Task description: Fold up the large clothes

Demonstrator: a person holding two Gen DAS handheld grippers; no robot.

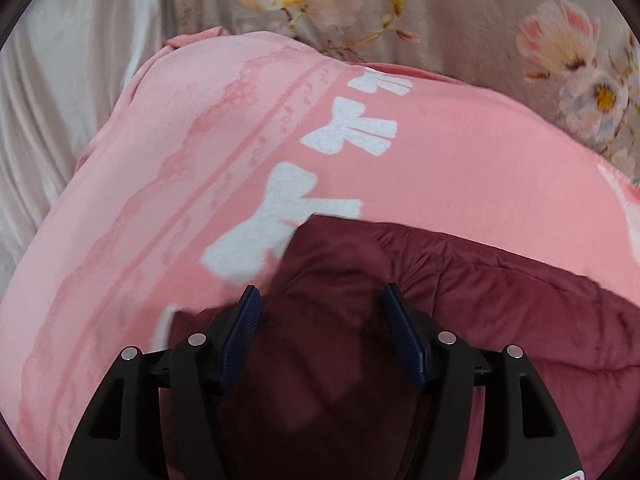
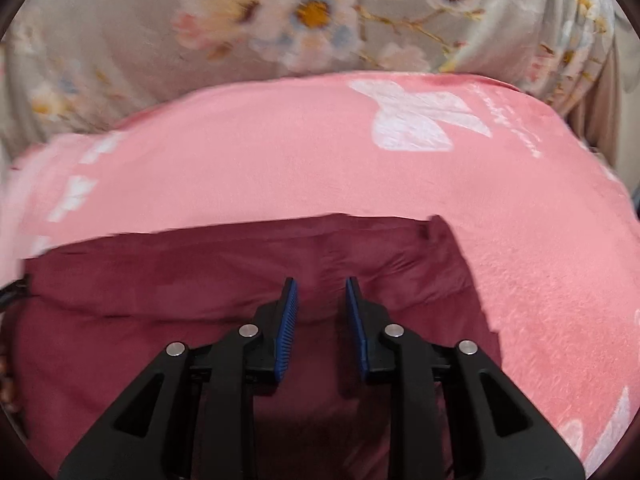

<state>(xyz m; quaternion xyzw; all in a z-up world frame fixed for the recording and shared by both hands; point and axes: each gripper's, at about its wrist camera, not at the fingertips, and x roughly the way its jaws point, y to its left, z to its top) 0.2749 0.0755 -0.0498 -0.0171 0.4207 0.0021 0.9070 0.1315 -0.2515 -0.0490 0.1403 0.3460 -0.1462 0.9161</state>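
Maroon garment [image 1: 500, 300] on pink blanket [image 1: 460, 152] — floral bedspread [image 2: 120, 40] beyond; left claw [image 1: 316, 300], right claw [image 2: 321, 292] both open, empty.

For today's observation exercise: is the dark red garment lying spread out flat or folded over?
Folded, it seems: the dark red garment shows a straight top edge, a squared corner and creases on the pink blanket. How many layers cannot be told.

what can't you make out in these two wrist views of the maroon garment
- Maroon garment, left wrist view: its near part is hidden by the left gripper, and the right edge cuts it off.
- Maroon garment, right wrist view: its lower part is hidden behind the right gripper.
- What kind of garment: not shown.
- Pink blanket: motion blur smears its print at the left.
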